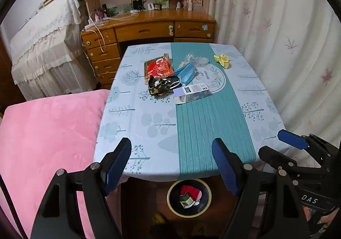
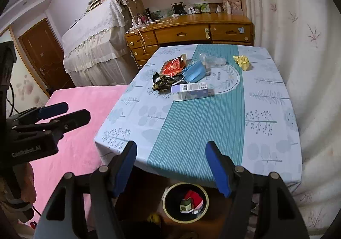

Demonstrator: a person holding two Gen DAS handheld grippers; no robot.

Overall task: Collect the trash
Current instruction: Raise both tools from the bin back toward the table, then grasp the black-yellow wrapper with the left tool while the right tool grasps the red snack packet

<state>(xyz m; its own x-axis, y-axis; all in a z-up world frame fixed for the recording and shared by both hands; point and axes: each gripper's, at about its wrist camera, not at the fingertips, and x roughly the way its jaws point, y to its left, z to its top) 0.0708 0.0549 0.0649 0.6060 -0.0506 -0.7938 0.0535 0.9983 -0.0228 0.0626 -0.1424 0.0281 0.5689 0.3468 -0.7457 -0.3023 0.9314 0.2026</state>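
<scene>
Soft even daylight, fisheye-warped edges

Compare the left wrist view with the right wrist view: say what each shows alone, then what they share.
Left wrist only: the right tool's "DAS" marking.
Right wrist only: a brown door and the left tool's side lettering.
Both: the table with a blue mask, white box, red packet, yellow wrapper, and the bin below.

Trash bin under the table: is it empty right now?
No. The trash bin already holds a red wrapper and a small green-and-white carton, seen between the open right tool fingers.
</scene>
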